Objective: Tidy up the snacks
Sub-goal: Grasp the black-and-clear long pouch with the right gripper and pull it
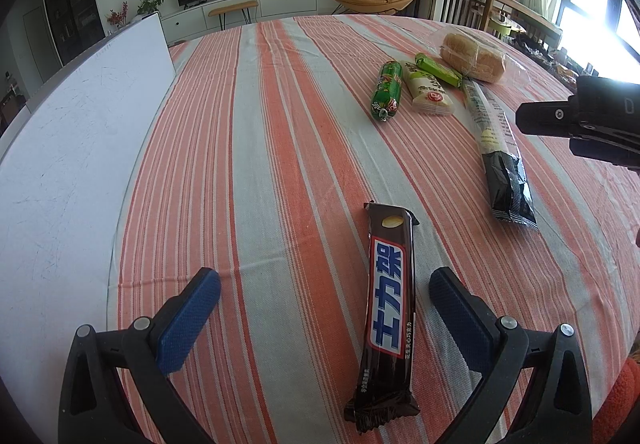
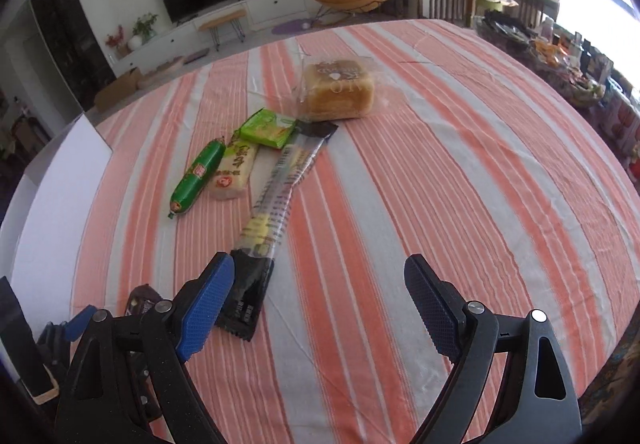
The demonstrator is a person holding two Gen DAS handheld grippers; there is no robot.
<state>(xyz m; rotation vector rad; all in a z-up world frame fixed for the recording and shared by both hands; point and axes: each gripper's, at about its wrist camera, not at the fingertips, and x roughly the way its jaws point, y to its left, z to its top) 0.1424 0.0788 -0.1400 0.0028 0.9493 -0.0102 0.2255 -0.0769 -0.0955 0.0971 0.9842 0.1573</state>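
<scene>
- The bagged bread loaf (image 2: 339,90) sits at the far end of the striped surface (image 2: 460,204); its loose clear wrapper spreads wider than the loaf, so I judge fingers closing on film alone would lift the bag and let the loaf swing or slip
- The long black-and-clear packet (image 2: 276,200) lies on the surface with its long axis running from its black end near the right gripper (image 2: 320,308) away to its far tip beside the loaf; the right fingers (image 2: 208,308) stand wide apart with nothing between them, and the black end lies just past the left-hand finger, so a closing there could catch only a corner and twist the packet
- The chocolate bar (image 1: 390,308) lies nearest, between the spread fingers (image 1: 192,320) of the left gripper (image 1: 324,320), which are open and not touching it; its long axis points away from the camera, so the fingers would close across its narrow width; it sits off-centre toward the right-hand finger, which may push it sideways
- The green sausage (image 1: 387,90), pale packet (image 1: 428,92) and green wafer pack (image 1: 438,69) lie side by side, touching or nearly so, long axes roughly parallel and slanting away; picking one risks dragging a neighbour
</scene>
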